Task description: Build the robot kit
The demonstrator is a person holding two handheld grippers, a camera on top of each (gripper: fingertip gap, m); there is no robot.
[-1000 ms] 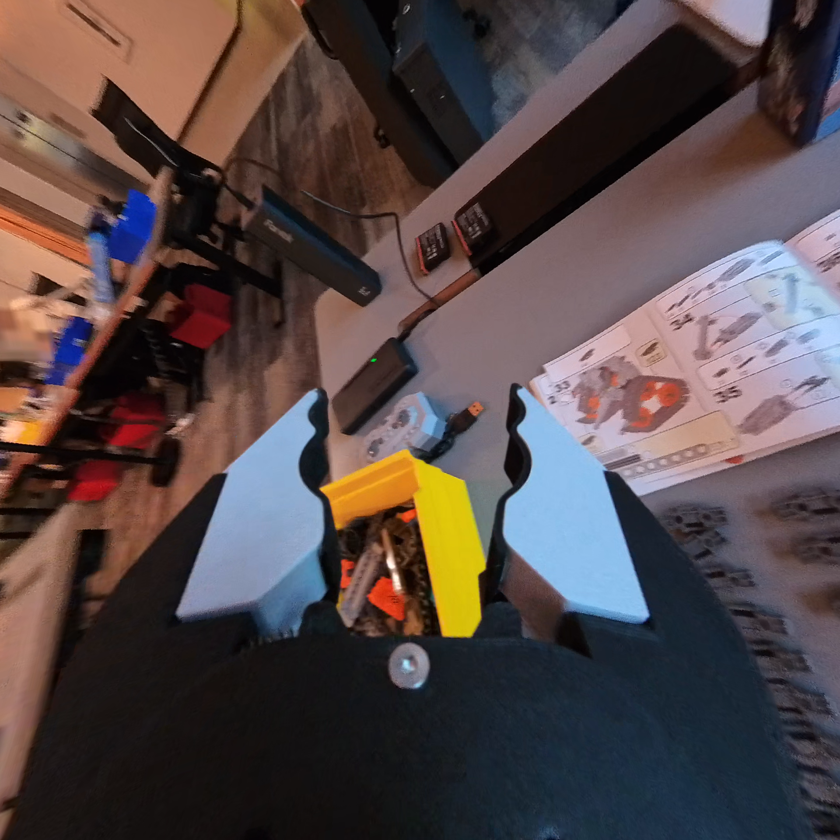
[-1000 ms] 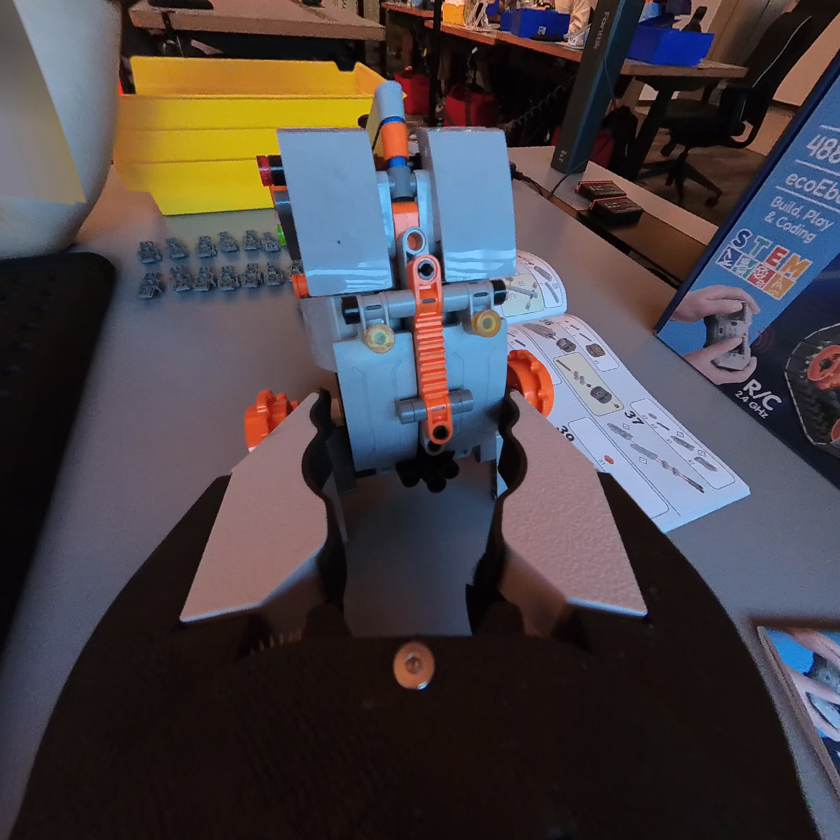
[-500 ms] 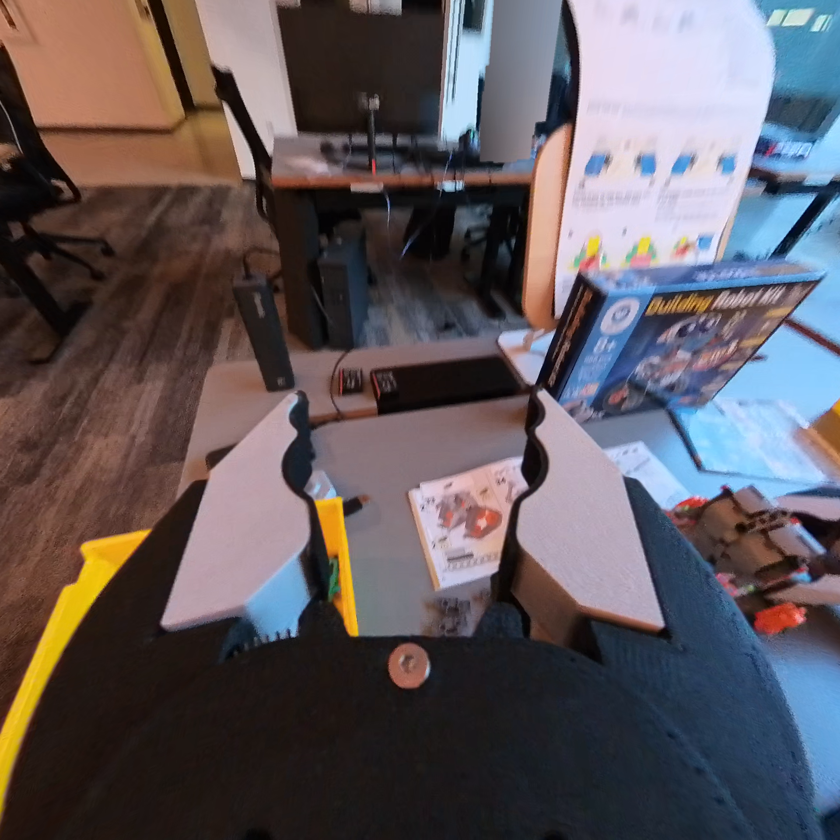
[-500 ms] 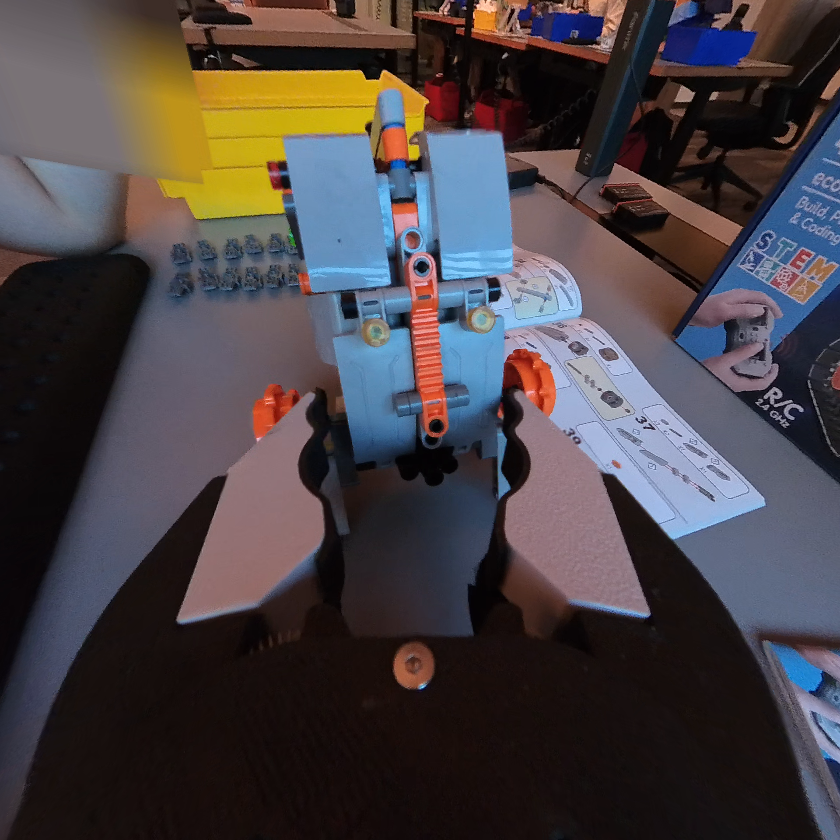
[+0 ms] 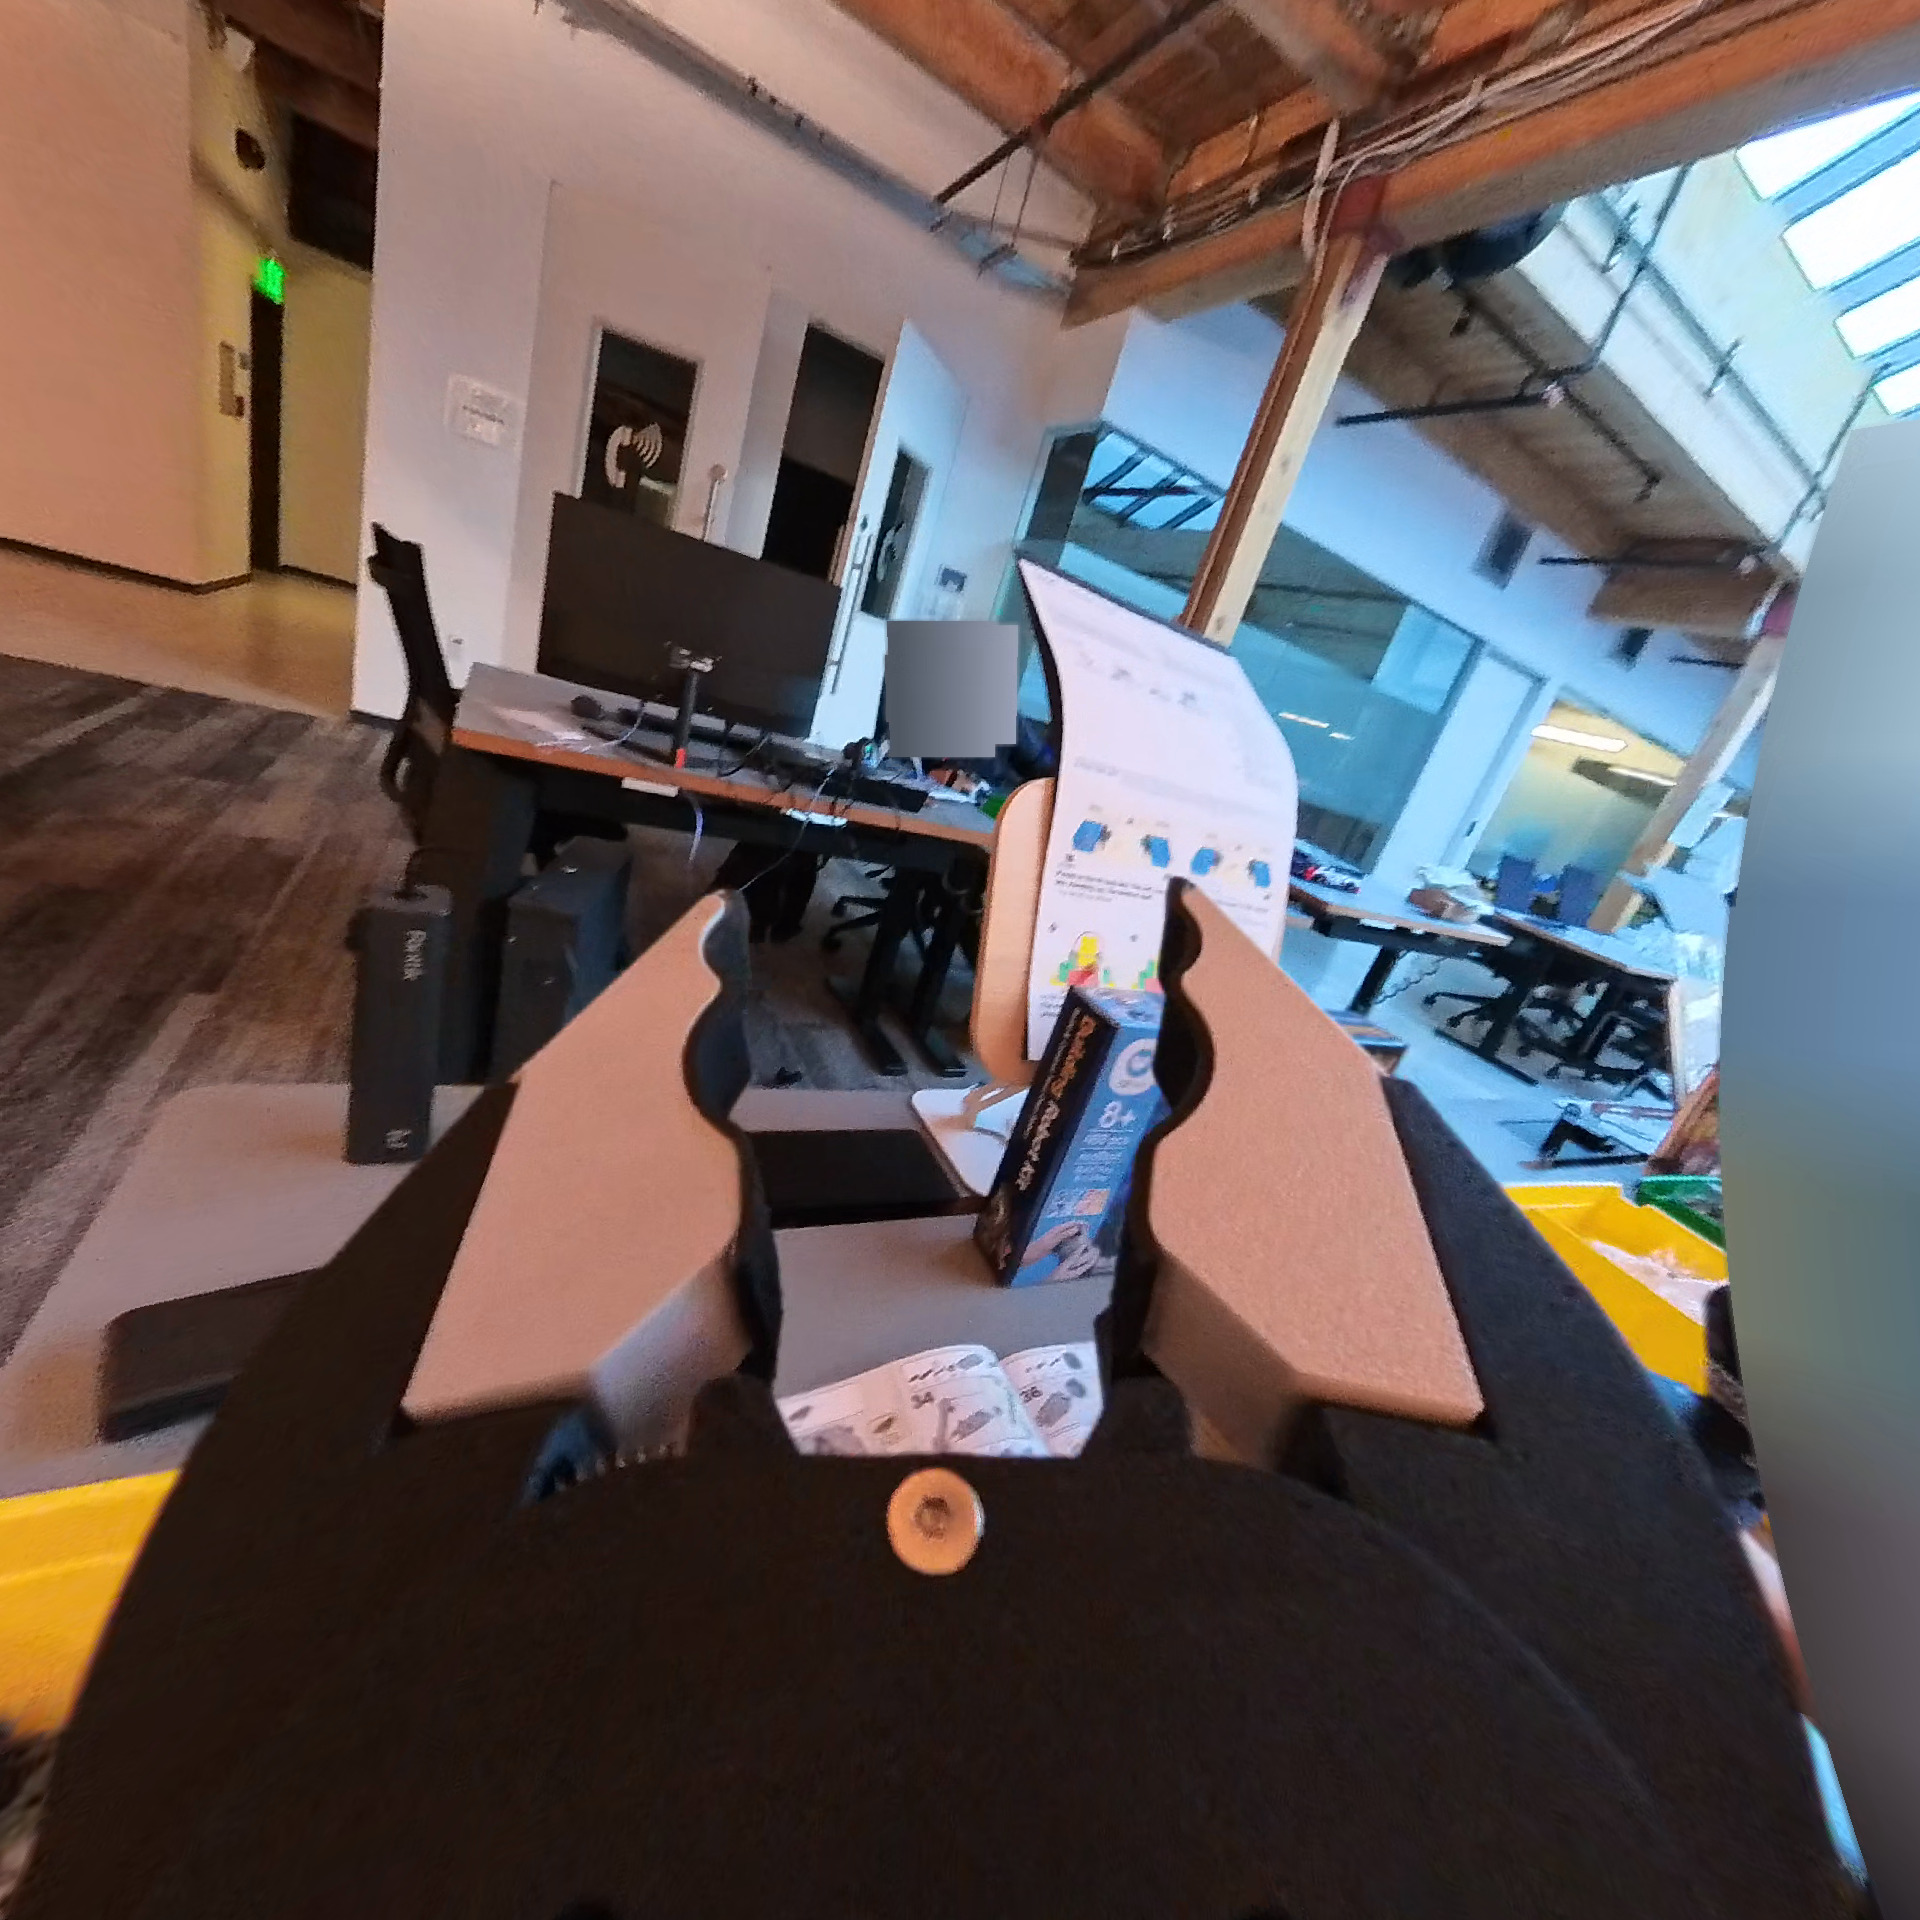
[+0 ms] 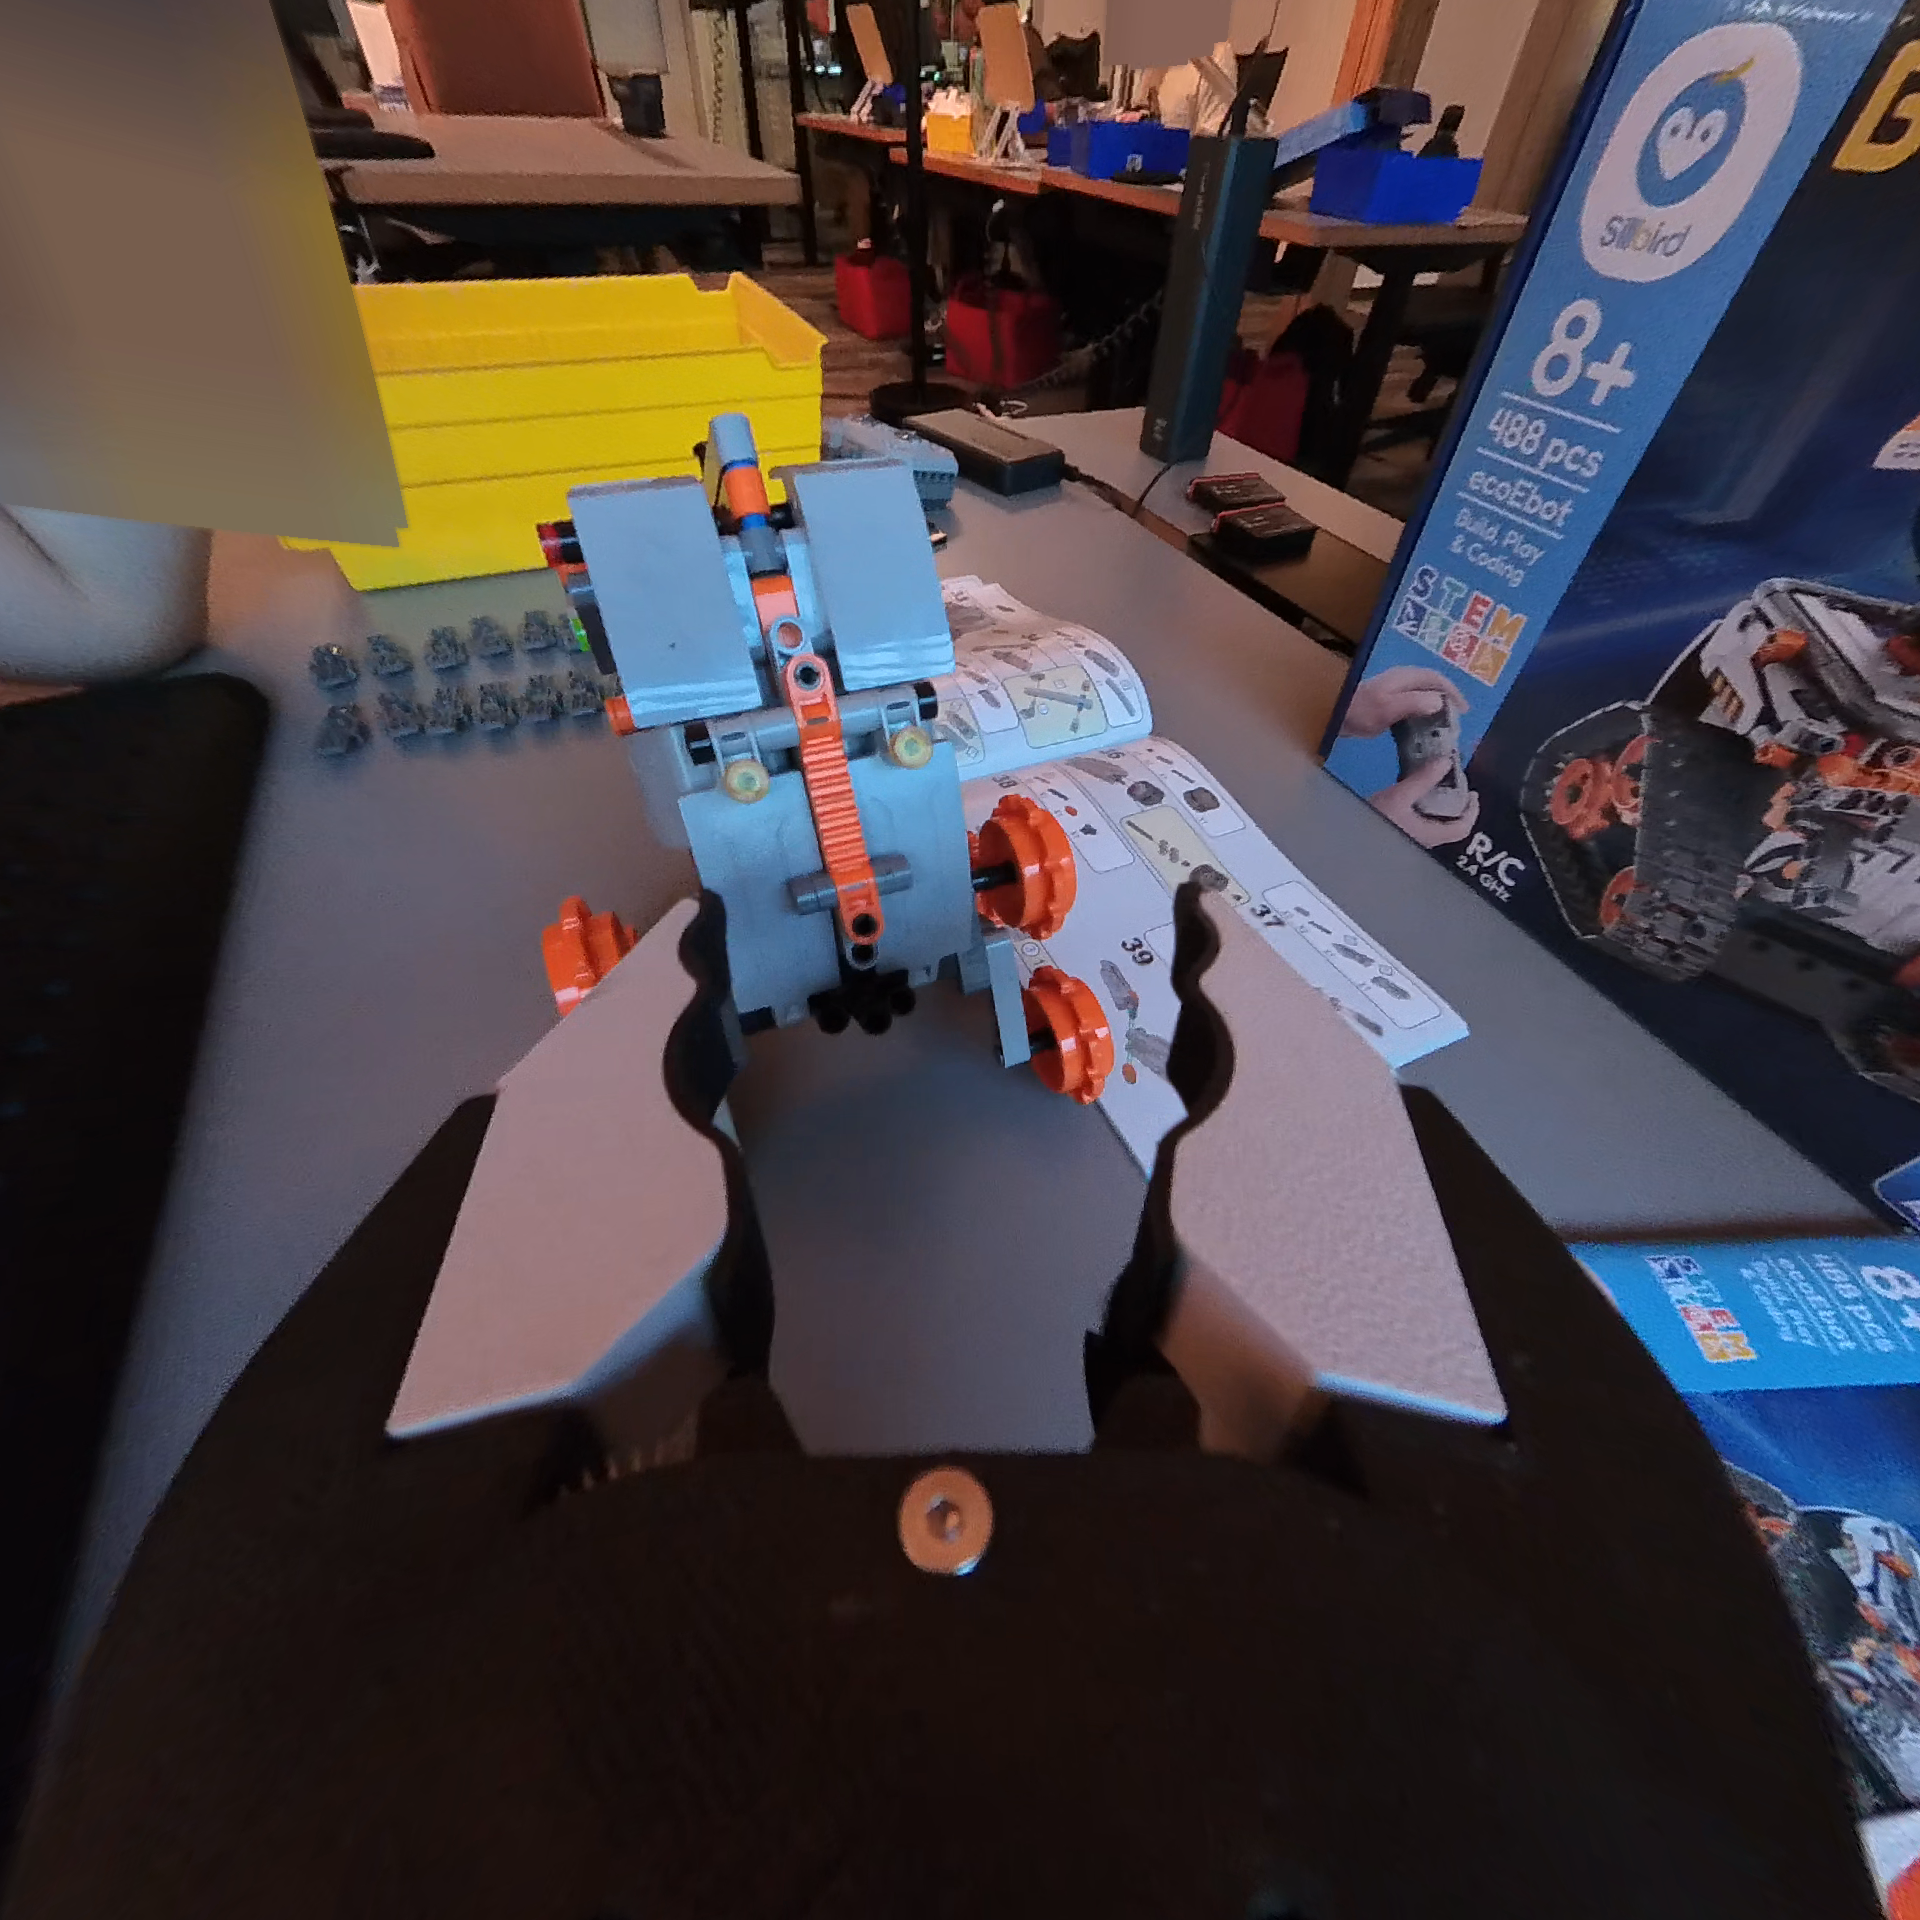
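Note:
A grey and orange brick model (image 6: 800, 821) with orange gear wheels stands upright on the grey table (image 6: 416, 935). My right gripper (image 6: 945, 899) is open and empty, low over the table, its fingertips just short of the model's base. My left gripper (image 5: 948, 894) is open and empty, raised and pointing out across the room. Between its fingers I see a blue kit box (image 5: 1081, 1132) standing on end and an open instruction booklet (image 5: 935, 1392) below. The booklet also lies right of the model in the right wrist view (image 6: 1195, 862).
Stacked yellow bins (image 6: 582, 416) stand behind the model, with rows of small grey pieces (image 6: 457, 686) in front. A large blue kit box (image 6: 1621, 520) stands at right, a second box (image 6: 1766, 1320) lies flat. A black mat (image 6: 104, 935) is at left. Yellow bins (image 5: 62, 1558) flank the left gripper.
My left gripper swung up from a yellow bin of parts to face the room. My right gripper drew back from the model, which was between its fingertips and now stands beyond them.

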